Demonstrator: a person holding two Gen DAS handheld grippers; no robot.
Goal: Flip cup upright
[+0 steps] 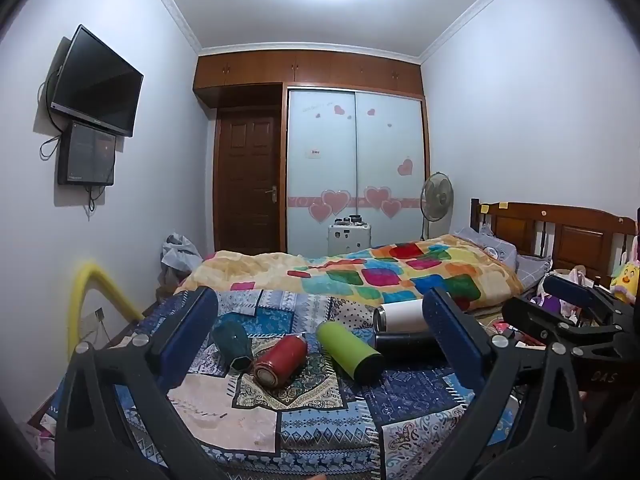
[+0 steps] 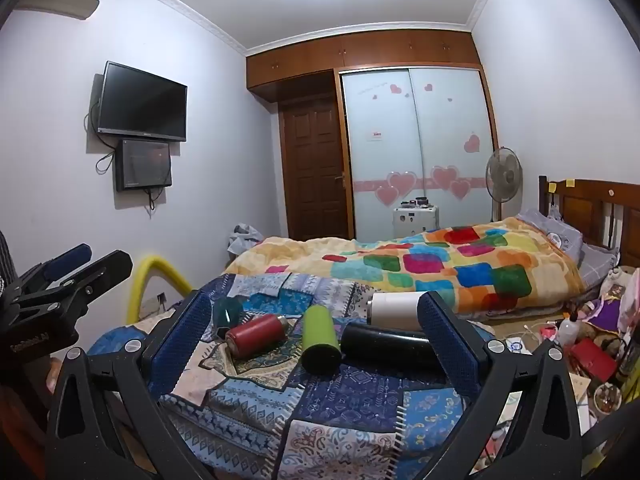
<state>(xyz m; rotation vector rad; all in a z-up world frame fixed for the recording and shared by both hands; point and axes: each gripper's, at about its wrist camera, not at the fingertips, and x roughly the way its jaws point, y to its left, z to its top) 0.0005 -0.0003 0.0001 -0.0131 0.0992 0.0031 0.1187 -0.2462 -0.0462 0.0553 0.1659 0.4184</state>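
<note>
Several cups lie on their sides on the patchwork cloth: a dark teal cup, a red cup, a lime green cup, a black cup and a white cup. They also show in the right wrist view: the teal cup, the red cup, the green cup, the black cup and the white cup. My left gripper is open and empty, a little short of them. My right gripper is open and empty too.
A bed with a colourful blanket lies behind the cloth. A yellow padded rail stands at the left. Clutter lies on the floor at the right. A door, a wardrobe and a fan are at the back.
</note>
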